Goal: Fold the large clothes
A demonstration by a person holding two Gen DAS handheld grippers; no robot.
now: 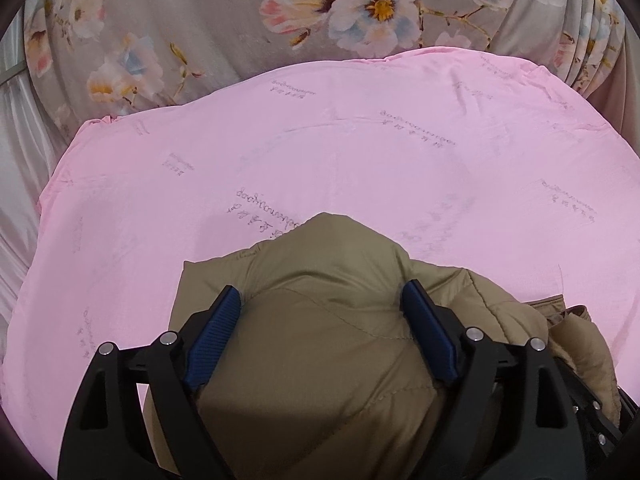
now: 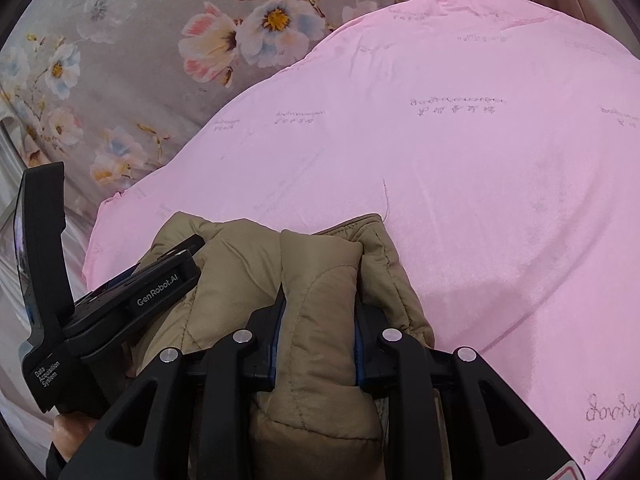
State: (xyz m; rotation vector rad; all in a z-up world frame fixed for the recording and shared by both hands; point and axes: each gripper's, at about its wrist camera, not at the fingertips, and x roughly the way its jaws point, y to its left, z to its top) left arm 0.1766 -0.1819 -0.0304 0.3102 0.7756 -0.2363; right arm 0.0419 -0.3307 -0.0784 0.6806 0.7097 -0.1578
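Between my left fingers (image 1: 320,300), spread wide and angled down, a puffed mound of the tan quilted jacket (image 1: 320,360) bulges; the blue pads (image 1: 212,336) flank it, and I cannot tell whether they press it. My right gripper (image 2: 319,312) also tilts down, pads narrow and pinched on an upright fold of the same jacket, which stands up past the fingertips. The left gripper sits just left of my right fingers. The jacket lies bunched on the pink sheet (image 1: 360,152), no clear long axis. Beyond: floral fabric (image 1: 200,20).
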